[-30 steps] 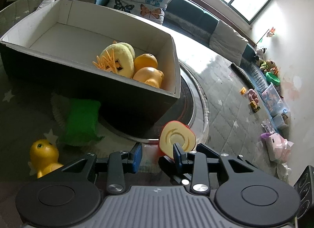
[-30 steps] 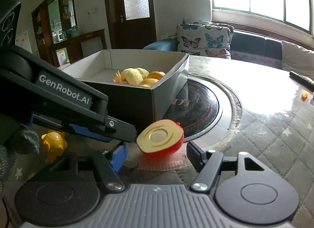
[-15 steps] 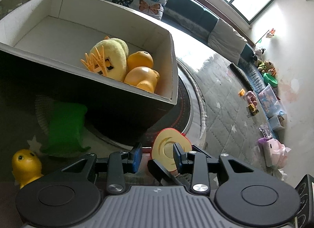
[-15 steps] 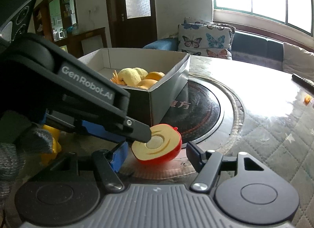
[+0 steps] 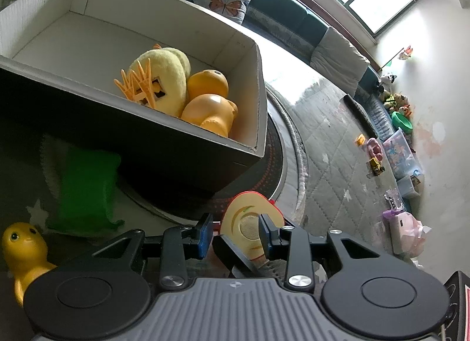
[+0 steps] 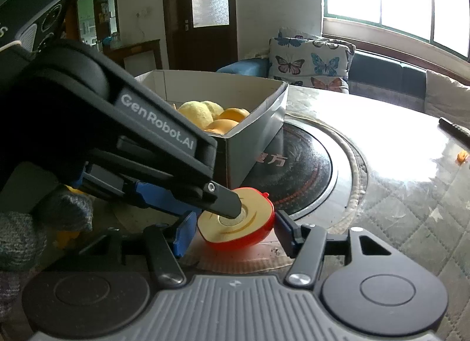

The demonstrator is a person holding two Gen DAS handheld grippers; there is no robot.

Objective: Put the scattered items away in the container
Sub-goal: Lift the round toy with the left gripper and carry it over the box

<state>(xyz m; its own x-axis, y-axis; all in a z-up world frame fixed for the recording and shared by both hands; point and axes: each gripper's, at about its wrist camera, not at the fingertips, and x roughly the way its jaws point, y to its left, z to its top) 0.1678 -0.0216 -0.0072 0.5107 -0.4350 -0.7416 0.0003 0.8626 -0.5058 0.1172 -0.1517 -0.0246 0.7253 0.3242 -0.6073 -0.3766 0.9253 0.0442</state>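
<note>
In the left wrist view a yellow duck (image 5: 23,250) sits at eight o'clock on the bench (image 5: 332,170), with a green cloth (image 5: 85,188) just above it against the dark wall of the box (image 5: 176,158). Both are outside the box. Inside it, in the near corner, lie a yellow plush (image 5: 164,82) and an orange toy (image 5: 211,111).

The step in hand looks like the pickup of the apple half (image 5: 243,214). It lies on the bench at six o'clock from the box's near corner, close to it but outside.

The left gripper (image 5: 235,232) has its fingers narrowly apart and holds nothing. One finger rests on the middle of the cut face, seemingly to steady the apple half.

The right gripper (image 6: 233,232) has its fingers wide, one on each side of the apple half and close to its skin. No squeeze shows.

The next move probably calls for the right fingers to close on the rounded sides, the left finger to lift clear, then a carry up over the box's rim toward twelve o'clock.

The apple half is toy-like: glossy red skin, a pale yellow cut face tilted upward, and a round grey disc at its centre.
</note>
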